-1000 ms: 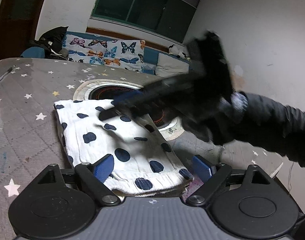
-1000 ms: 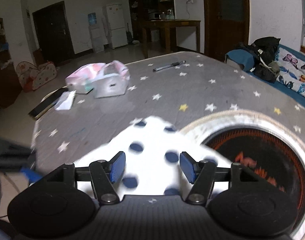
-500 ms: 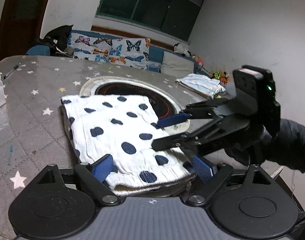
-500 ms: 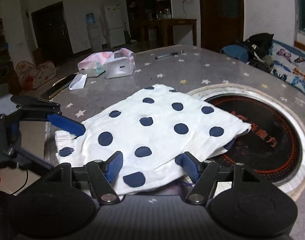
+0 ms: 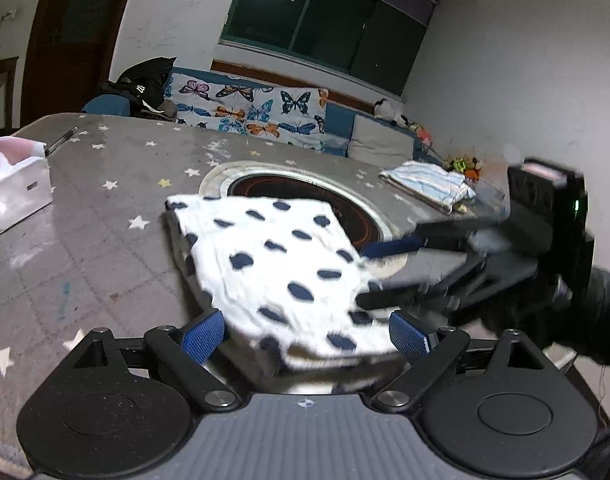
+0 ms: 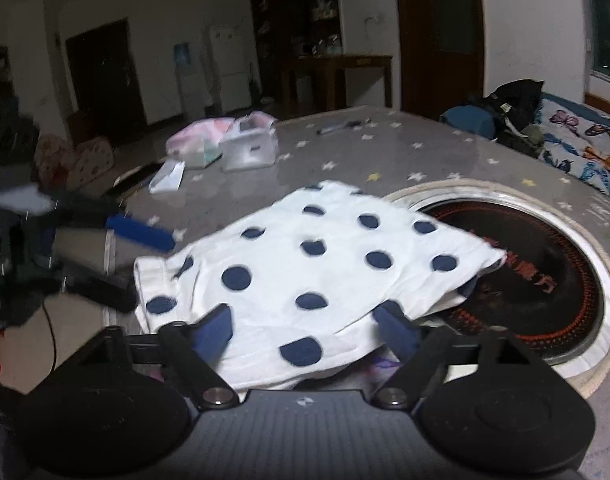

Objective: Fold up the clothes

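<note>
Left gripper (image 5: 305, 330): fingers (image 5: 203, 332) wide, blue pads clear of the cloth on either side, near edge of the spotted garment (image 5: 273, 256) lying between them, not pinched. Right gripper (image 6: 303, 326): fingers (image 6: 397, 330) spreading apart at this moment, a hem of the same garment draped between them, pads not pressing on it. Spotted garment: white with navy dots, folded flat, near the worktop's (image 5: 85, 240) front edge, one corner overlapping the round inset burner (image 6: 545, 276) with its pale ring and dark glass centre. Obstructions: in the left wrist view the right gripper reaches in from the right edge, blurred, its fingers over the garment's right side; a dark sleeve (image 5: 601, 316) behind it. Worktop: grey, star-printed covering. Folded striped cloth (image 5: 429, 184): far right corner. Tissue box (image 6: 249, 146): white, open-topped, tissue standing in it, towards the left edge; a pink packet (image 6: 197, 144) just beside it. Pen (image 6: 341, 126): far edge. White slip (image 6: 167, 176) and a dark flat item: left edge, identity unclear. Beyond the worktop: butterfly-print sofa (image 5: 249, 108) carrying a dark bag (image 5: 145, 80).
</note>
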The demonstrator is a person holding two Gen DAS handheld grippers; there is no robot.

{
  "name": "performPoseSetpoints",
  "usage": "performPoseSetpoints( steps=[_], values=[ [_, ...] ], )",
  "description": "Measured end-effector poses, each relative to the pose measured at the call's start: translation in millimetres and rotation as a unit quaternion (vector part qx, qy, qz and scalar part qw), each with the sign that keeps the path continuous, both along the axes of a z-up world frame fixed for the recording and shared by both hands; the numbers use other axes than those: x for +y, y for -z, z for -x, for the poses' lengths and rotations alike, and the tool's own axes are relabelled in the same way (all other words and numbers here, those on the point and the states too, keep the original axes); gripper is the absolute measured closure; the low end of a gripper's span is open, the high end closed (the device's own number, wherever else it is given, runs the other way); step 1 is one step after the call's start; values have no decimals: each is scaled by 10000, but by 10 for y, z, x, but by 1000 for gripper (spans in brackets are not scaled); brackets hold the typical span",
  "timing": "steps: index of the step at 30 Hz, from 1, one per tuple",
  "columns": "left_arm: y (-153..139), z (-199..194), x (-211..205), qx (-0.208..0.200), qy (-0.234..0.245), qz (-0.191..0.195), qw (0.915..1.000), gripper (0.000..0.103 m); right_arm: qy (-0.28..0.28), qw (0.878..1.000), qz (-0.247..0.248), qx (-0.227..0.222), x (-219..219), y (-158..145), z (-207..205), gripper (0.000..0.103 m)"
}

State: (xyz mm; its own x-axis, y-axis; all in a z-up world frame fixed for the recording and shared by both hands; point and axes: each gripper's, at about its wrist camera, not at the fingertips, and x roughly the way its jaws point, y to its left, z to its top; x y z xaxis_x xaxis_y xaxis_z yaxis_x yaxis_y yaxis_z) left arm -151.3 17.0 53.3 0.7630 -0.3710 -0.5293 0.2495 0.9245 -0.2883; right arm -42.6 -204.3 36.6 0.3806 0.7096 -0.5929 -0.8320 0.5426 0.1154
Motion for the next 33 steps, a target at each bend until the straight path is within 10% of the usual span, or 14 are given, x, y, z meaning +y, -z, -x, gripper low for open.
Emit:
performPoseSetpoints(
  steps=[7,15,33],
  values=[
    [186,117,-73,151,26,-628,9979,9,373,9989,-281,77,-132,-26,-59,16],
    [283,19,-75,284,-191,-797,9962,8,618,9973,-380,65,-159,22,-49,0],
    [327,-26,-126,311,-308,-1073,9933,0,1219,9914,-320,342,-225,198,-134,0]
  ],
)
